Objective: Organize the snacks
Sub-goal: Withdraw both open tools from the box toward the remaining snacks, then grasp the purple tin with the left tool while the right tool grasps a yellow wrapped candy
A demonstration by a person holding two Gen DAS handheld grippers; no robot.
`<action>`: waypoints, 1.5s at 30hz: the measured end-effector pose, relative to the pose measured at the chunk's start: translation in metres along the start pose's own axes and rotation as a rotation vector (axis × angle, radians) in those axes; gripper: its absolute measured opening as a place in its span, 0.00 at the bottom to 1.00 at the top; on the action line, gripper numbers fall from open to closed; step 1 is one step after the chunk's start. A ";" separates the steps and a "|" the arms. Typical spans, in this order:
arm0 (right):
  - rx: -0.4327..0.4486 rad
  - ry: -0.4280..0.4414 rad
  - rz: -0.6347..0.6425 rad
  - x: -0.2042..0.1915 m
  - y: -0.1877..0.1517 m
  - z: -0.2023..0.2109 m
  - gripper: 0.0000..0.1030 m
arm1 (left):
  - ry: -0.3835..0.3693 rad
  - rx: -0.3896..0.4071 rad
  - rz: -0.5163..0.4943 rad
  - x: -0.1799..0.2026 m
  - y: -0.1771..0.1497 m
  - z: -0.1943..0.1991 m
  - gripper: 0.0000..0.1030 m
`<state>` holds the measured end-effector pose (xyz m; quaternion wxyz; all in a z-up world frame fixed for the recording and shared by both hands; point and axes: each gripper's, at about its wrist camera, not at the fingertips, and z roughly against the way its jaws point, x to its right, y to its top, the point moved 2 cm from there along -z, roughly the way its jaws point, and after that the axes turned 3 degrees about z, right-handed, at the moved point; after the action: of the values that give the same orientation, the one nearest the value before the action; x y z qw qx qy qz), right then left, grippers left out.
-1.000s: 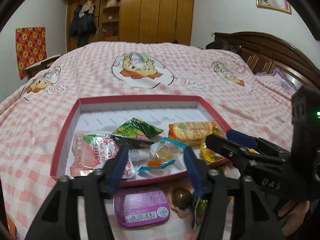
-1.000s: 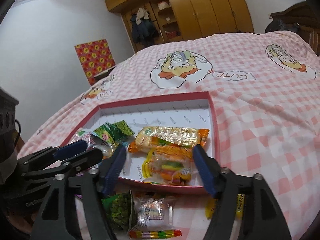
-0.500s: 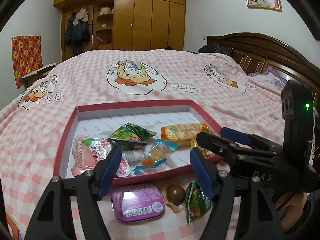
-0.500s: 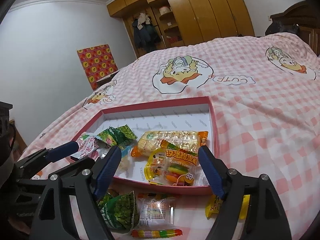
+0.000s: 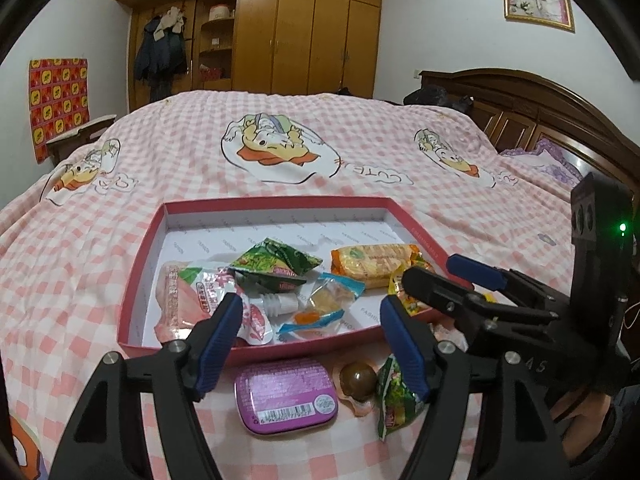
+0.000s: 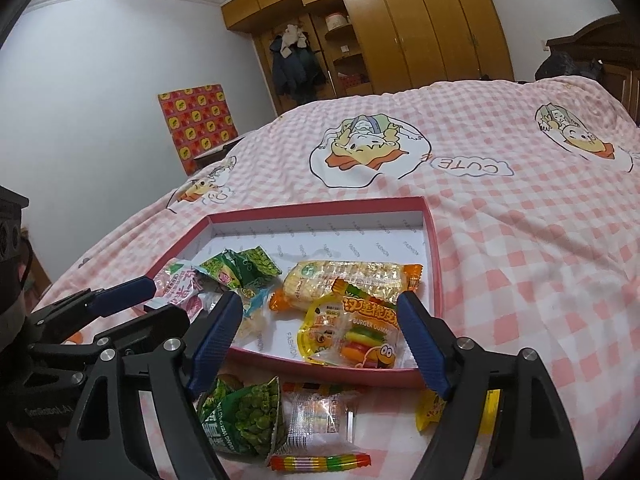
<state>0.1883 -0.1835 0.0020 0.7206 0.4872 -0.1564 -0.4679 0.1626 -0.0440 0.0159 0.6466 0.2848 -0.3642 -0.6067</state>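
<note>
Nearest, at the bottom of the left wrist view, the left gripper (image 5: 312,340) hung with its blue fingers spread apart and nothing between them. Just under them on the checked bedspread (image 5: 360,152) lay a purple tin (image 5: 286,396), a round brown sweet (image 5: 359,376) in clear wrap beside it, and a green snack bag (image 5: 396,394) partly behind the right finger. The right gripper (image 5: 444,276) reached in from the right edge of that frame, over the near right corner of the red tray (image 5: 276,204).

In the right wrist view the right gripper (image 6: 320,340) also stood wide, its fingers empty. Along the bottom of that frame, outside the tray, were a green pea packet (image 6: 244,420), a clear packet (image 6: 320,420), a rainbow candy strip (image 6: 320,462) and a yellow packet (image 6: 432,406) half hidden behind the right finger.

Farther in, the tray's white floor held the sorted snacks: a burger gummy pack (image 6: 356,328) at the near right, a long orange cracker pack (image 6: 348,280) behind it, a small blue-edged packet (image 5: 320,308) in the middle, a dark green packet (image 5: 280,266) and a pink pouch (image 5: 192,300) with a white cap toward the left. The far half of the tray was bare.

Beyond, in the upper part of both frames, stood a wooden wardrobe (image 5: 304,28).
</note>
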 end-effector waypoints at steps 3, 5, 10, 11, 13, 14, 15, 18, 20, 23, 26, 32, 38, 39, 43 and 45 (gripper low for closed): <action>-0.003 -0.002 -0.014 0.002 0.000 0.002 0.79 | 0.005 -0.006 0.008 -0.003 -0.001 0.002 0.74; -0.005 -0.005 -0.021 0.003 -0.001 0.003 0.79 | 0.014 -0.010 0.012 -0.004 -0.002 0.004 0.74; -0.010 -0.011 -0.033 0.006 -0.002 0.008 0.79 | 0.020 -0.023 0.028 -0.009 -0.006 0.008 0.74; -0.011 -0.012 -0.033 0.006 -0.002 0.009 0.79 | 0.017 -0.025 0.030 -0.010 -0.006 0.008 0.74; -0.013 -0.024 -0.031 0.006 -0.003 0.011 0.79 | 0.017 -0.029 0.032 -0.010 -0.009 0.010 0.74; -0.015 -0.028 -0.031 0.006 -0.003 0.011 0.79 | 0.017 -0.030 0.031 -0.010 -0.009 0.010 0.74; -0.020 -0.031 -0.030 0.006 -0.004 0.011 0.79 | 0.018 -0.031 0.031 -0.010 -0.010 0.011 0.74; -0.028 -0.039 -0.028 0.005 -0.006 0.012 0.79 | 0.018 -0.039 0.031 -0.008 -0.012 0.012 0.74; -0.030 -0.040 -0.027 0.005 -0.007 0.014 0.79 | 0.020 -0.044 0.031 -0.006 -0.014 0.013 0.74; -0.030 -0.038 -0.028 0.005 -0.008 0.016 0.79 | 0.024 -0.048 0.022 -0.004 -0.019 0.016 0.74; -0.028 -0.038 -0.030 0.005 -0.010 0.019 0.79 | 0.032 -0.056 0.019 -0.002 -0.021 0.016 0.74; -0.029 -0.041 -0.035 0.004 -0.015 0.029 0.79 | 0.045 -0.096 0.046 -0.007 -0.028 0.013 0.74; -0.026 -0.055 -0.043 0.005 -0.023 0.040 0.79 | 0.070 -0.141 0.054 -0.010 -0.035 0.003 0.74; -0.026 -0.057 -0.044 0.005 -0.025 0.042 0.79 | 0.072 -0.147 0.055 -0.011 -0.036 0.002 0.74; -0.021 -0.076 -0.047 0.006 -0.031 0.053 0.79 | 0.076 -0.162 0.051 -0.011 -0.039 -0.002 0.74; -0.015 -0.088 -0.049 0.006 -0.033 0.058 0.79 | 0.078 -0.161 0.051 -0.011 -0.039 -0.002 0.74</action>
<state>0.1342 -0.2233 0.0002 0.7050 0.4642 -0.1723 -0.5077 0.1416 -0.0378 -0.0184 0.6962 0.2461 -0.2959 -0.6059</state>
